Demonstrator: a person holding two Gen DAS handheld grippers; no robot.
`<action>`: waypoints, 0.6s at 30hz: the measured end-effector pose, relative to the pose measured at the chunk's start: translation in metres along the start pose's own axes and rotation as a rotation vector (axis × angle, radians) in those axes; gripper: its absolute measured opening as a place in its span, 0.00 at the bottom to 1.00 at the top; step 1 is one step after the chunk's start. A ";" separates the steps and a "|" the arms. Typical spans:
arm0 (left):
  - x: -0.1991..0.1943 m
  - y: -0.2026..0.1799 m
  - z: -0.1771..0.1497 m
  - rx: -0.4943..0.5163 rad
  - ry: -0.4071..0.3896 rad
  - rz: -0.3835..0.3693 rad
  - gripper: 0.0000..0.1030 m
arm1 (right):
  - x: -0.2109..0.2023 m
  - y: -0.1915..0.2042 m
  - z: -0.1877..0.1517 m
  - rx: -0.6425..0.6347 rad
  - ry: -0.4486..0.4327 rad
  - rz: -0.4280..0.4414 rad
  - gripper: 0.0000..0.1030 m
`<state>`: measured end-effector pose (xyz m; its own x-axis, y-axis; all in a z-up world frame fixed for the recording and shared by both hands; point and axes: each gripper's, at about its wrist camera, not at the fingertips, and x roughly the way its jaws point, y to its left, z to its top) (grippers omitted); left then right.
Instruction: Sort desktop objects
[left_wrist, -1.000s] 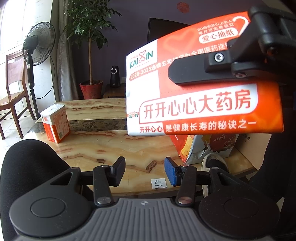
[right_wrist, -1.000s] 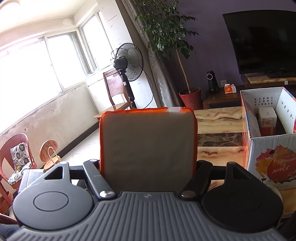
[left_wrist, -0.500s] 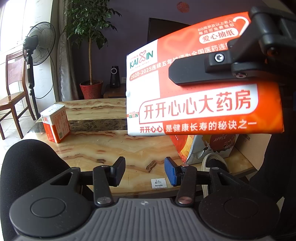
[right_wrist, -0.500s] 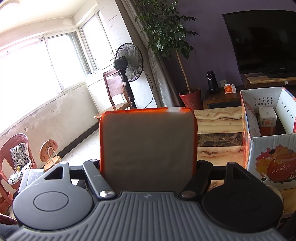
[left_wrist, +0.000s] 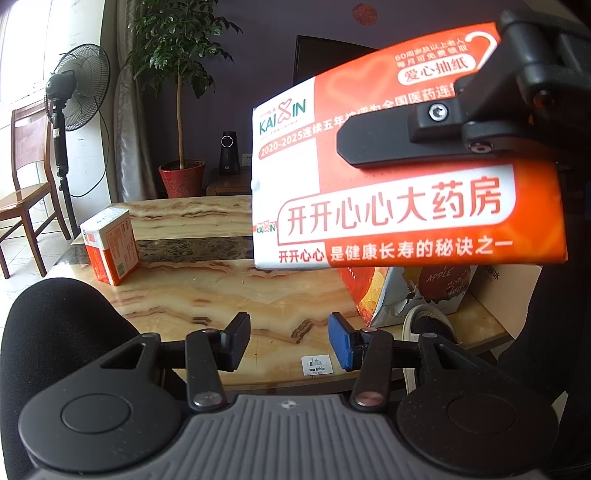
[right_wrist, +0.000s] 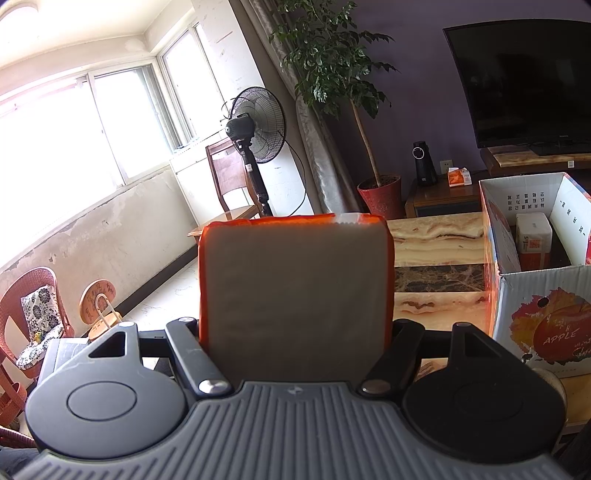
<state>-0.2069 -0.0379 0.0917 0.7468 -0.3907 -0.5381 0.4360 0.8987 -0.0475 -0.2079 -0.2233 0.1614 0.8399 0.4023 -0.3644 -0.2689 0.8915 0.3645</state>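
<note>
While right gripper (right_wrist: 295, 332) fingers clamp the tissue pack (left_wrist: 406, 177) aloft for the apple carton (right_wrist: 543, 295) at 3 o'clock, left gripper (left_wrist: 288, 341) fingers gape, released.

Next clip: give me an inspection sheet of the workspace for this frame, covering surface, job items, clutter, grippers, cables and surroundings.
Surface: marble-patterned tea table, small "tea table" label at its near edge.
Job's things: orange tissue pack held above the table; small orange-white box standing on the table; apple carton open, one pack inside.
Clutter: nothing seen.
Grippers: left gripper open, empty; right gripper shut on the tissue pack.
Cables: fan cord.
Surroundings: standing fan, potted tree, TV, wooden chair.
</note>
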 end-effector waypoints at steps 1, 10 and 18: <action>0.000 0.000 0.000 0.000 0.000 0.000 0.47 | 0.000 0.000 0.000 0.001 -0.001 0.000 0.72; 0.000 0.000 0.000 0.001 0.000 0.001 0.47 | 0.002 -0.004 0.002 0.007 -0.003 0.001 0.72; 0.000 -0.001 0.000 0.001 0.000 0.001 0.47 | 0.003 -0.006 0.003 0.006 -0.003 0.001 0.72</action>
<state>-0.2075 -0.0385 0.0920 0.7471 -0.3898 -0.5384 0.4358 0.8989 -0.0460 -0.2019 -0.2278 0.1608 0.8411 0.4028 -0.3609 -0.2673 0.8897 0.3702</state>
